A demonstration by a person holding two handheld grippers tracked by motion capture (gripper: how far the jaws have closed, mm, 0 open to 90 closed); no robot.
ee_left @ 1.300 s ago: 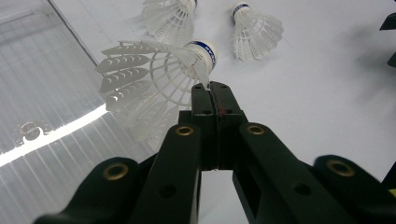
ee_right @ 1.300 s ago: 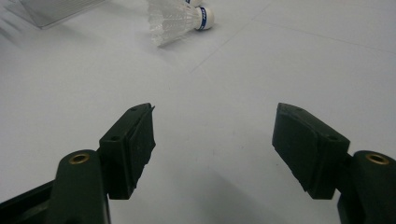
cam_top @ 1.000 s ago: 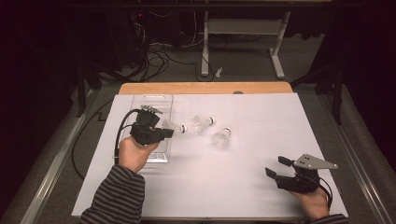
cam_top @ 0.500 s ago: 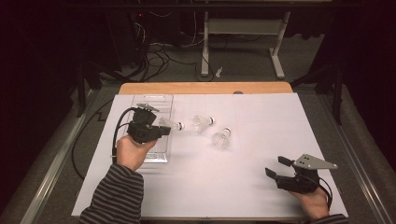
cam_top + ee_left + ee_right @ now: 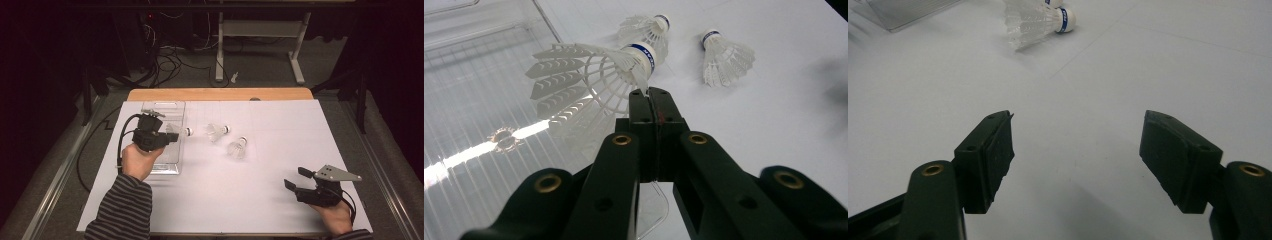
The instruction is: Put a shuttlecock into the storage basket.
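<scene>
The left gripper (image 5: 650,95) is clenched, its black jaws pressed together on a thin rib at the edge of the skirt of a white plastic shuttlecock with a blue band round its cork (image 5: 594,75). From the jaw tips the held shuttlecock is carried up and away, with its long axis running roughly crosswise to the jaws: cork to the right in the left gripper view, flared skirt to the left. In the high view it (image 5: 177,131) is seen at the right-hand edge of the clear ribbed plastic tray (image 5: 167,111), cork pointing away from the tray and skirt overhanging its rim. The coming move is judged to turn on this relation: the tray lies directly beneath and to the skirt side of the shuttlecock, so a short carry in that direction would be needed before release.

The tray is glossy and finely grooved (a bright reflection is thrown across it), shallow and rectangular. The skirt is an open lattice of stiff moulded vanes, light and easily bent.

Further from the tray, two more white shuttlecocks (image 5: 218,131) (image 5: 238,147) lie on their sides on the matt white sheet covering the table (image 5: 280,125). The left hand is by far the nearer to the tray.

The right gripper (image 5: 300,178) rests well apart from the tray at the near edge of the sheet, its jaws released and spread wide with nothing between them.
</scene>
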